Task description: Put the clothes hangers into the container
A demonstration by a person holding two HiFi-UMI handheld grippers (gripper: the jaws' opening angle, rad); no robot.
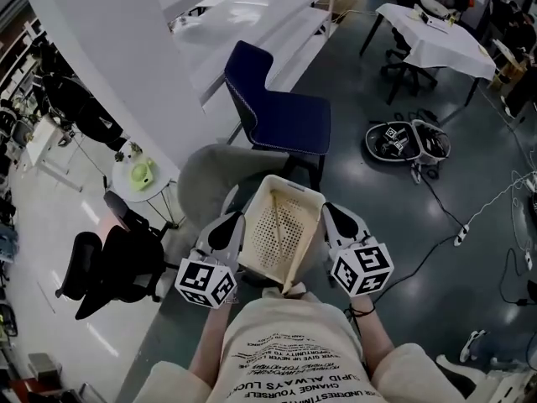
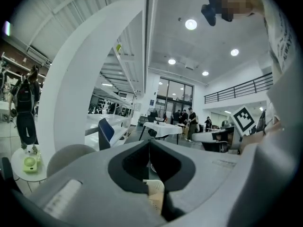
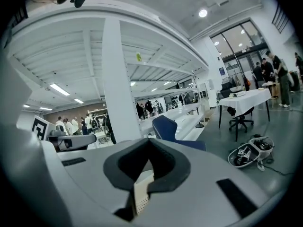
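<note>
A cream perforated container [image 1: 290, 190] hangs in the air in front of the person, gripped at both sides. A tan wooden hanger [image 1: 278, 229] lies inside it. My left gripper [image 1: 237, 220] is shut on the container's left rim; a piece of that rim [image 2: 154, 191] shows between the closed jaws of the left gripper [image 2: 149, 149]. On the right rim my right gripper [image 1: 329, 213] is shut too, and the perforated wall [image 3: 140, 194] shows pinched in the right gripper [image 3: 149, 149].
A blue chair [image 1: 284, 112] and a grey round seat [image 1: 205, 175] stand just beyond the container. A black office chair [image 1: 109, 263] and a small white table [image 1: 155, 187] are at the left. Gear [image 1: 407, 141] and cables [image 1: 470, 225] lie on the floor at the right.
</note>
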